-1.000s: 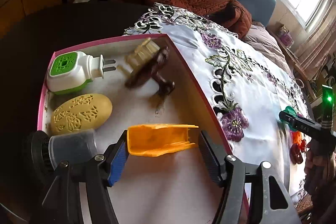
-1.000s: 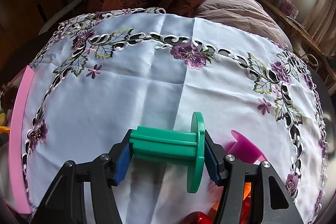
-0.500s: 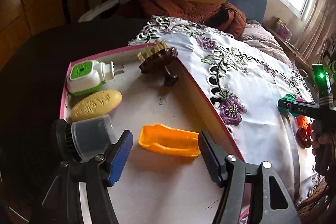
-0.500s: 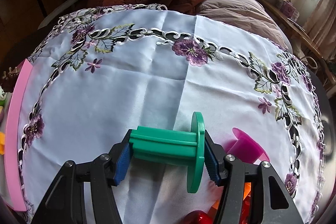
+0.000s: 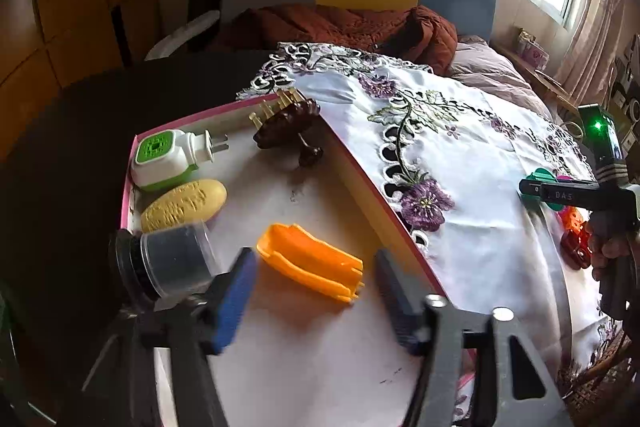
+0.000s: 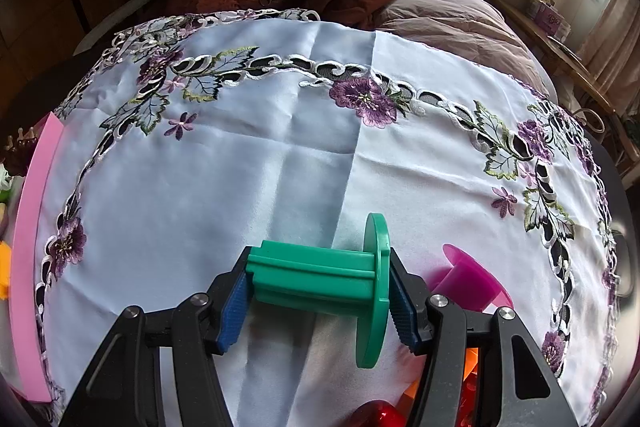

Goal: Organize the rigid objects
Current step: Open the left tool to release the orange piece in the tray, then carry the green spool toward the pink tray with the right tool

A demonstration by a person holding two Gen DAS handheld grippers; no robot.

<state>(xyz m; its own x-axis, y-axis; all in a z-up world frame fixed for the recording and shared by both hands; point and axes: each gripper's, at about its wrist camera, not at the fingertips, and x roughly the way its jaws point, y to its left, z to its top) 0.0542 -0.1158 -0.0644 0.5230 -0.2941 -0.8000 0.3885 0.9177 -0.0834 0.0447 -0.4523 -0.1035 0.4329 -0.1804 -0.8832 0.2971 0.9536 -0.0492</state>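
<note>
Here the green spool (image 6: 320,277) is clamped end to end between the blue pads of the right gripper (image 6: 318,291), its flat disc against the right-hand pad, and it hangs just above the white embroidered cloth (image 6: 248,163) that covers the desk. A purple spool (image 6: 468,279) lies on the cloth just to its right, and bits of orange and red plastic show under the right finger, too hidden to name. Far left in that view runs the pink wall of a box (image 6: 32,247).

Seen from the left wrist, the same box (image 5: 352,163) sits at the left edge of the cloth with its white floor open to view. An orange plastic piece (image 5: 312,263) lies flat on that floor, between the fingers of the left gripper (image 5: 316,291) but touching neither pad; the jaws stand partly open and empty and have just been closing a little, the left finger (image 5: 234,291) blurred. Near left of the orange piece lies a clear jar with a black lid (image 5: 168,267) on its side. Beyond it are a yellow oval soap (image 5: 184,205) and a white and green plug-in device (image 5: 168,159) at the far left corner. A dark brown wooden brush (image 5: 286,127) leans at the far right corner. At the right edge, a hand (image 5: 604,247) holds the other gripper with the green spool over the cloth
</note>
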